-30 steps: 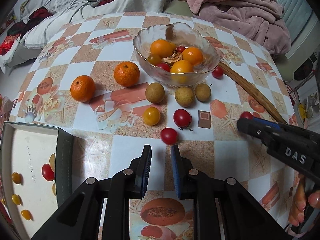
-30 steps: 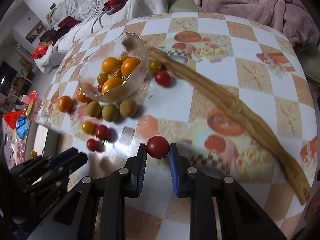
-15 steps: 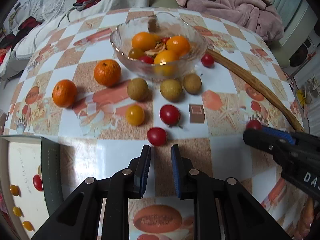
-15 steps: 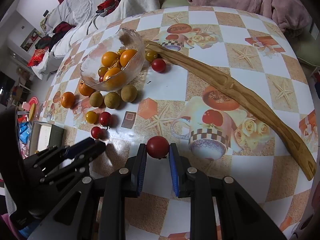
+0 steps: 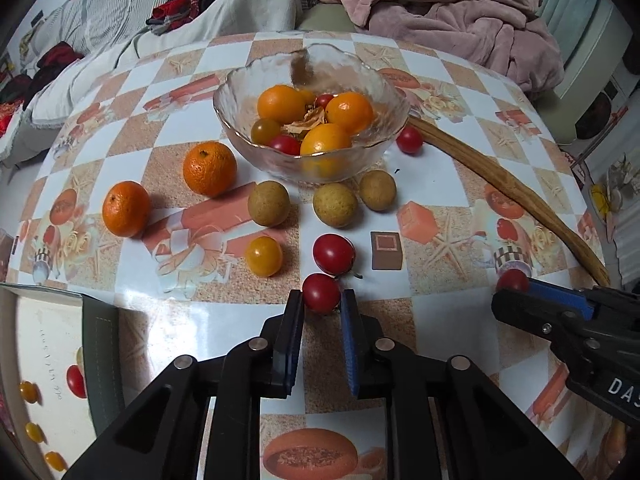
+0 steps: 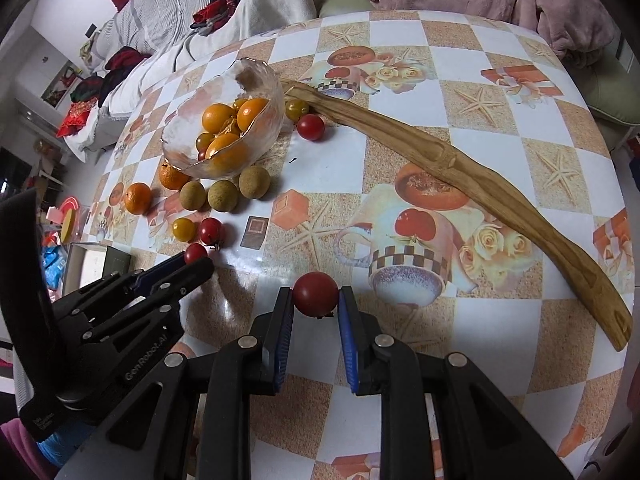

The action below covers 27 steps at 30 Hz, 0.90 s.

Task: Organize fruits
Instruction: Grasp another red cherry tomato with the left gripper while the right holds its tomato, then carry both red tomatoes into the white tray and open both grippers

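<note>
Left wrist view: we see our left gripper (image 5: 321,306) closing its jaws on a red cherry tomato (image 5: 321,292) that sits on the table (image 5: 460,168); the pads stand at its two sides. Our right gripper (image 6: 316,300) is clamped on another red tomato (image 6: 315,293), held just above the tablecloth. Behind the loose fruit stands a glass bowl (image 5: 240,92). In it we count three oranges (image 5: 281,103), one small yellow tomato (image 5: 265,131), two red tomatoes (image 5: 285,145) and a dried scrap of peel in the middle. Outside the bowl, just beside its near wall, lie three brown longans (image 5: 335,204); two mandarins (image 5: 209,168) lie to its left. At the lower left edge, off the table, a pale tray (image 5: 44,340) holds one red tomato and several small yellow ones. A long wooden stick (image 6: 460,168) lies across the table beside the bowl.
</note>
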Tool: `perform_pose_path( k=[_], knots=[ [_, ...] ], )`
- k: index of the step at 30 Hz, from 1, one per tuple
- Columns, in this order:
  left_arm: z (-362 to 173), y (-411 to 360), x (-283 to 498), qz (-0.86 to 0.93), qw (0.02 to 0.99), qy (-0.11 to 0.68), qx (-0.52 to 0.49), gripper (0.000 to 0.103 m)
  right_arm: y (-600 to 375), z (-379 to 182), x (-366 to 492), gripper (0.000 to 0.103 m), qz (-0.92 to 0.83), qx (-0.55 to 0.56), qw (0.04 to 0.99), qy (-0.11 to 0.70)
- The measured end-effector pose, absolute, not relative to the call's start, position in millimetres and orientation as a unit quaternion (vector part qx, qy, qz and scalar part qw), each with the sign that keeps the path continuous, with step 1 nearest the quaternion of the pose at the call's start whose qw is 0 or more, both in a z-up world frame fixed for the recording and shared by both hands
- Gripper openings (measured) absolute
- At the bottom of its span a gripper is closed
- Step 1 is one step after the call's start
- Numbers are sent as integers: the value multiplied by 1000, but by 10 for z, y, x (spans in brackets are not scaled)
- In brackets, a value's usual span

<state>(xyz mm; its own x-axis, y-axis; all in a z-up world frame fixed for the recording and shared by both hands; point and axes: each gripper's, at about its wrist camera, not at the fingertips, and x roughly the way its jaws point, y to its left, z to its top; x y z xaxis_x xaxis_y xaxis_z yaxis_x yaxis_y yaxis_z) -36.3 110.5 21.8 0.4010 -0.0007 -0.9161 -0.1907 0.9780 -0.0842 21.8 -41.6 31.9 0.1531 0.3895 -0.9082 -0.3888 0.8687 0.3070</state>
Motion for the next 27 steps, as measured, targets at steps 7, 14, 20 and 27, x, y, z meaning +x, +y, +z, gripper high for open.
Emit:
perform_pose_path(
  k=[7, 14, 20, 27],
  knots=[
    [360, 1153, -490, 50, 835, 539, -94, 20, -354, 369, 130, 25, 265, -5, 756, 598],
    [485, 1348, -726, 56, 838, 532, -106, 20, -126, 432, -19, 25, 279, -19, 753, 596],
    [606, 1676, -1046, 75, 841, 522, -119, 20, 238, 500, -209, 25, 301, -34, 746, 593],
    [719, 2142, -1545, 114, 839, 515, -130, 20, 804, 617, -517, 25, 341, -55, 733, 586]
  ],
)
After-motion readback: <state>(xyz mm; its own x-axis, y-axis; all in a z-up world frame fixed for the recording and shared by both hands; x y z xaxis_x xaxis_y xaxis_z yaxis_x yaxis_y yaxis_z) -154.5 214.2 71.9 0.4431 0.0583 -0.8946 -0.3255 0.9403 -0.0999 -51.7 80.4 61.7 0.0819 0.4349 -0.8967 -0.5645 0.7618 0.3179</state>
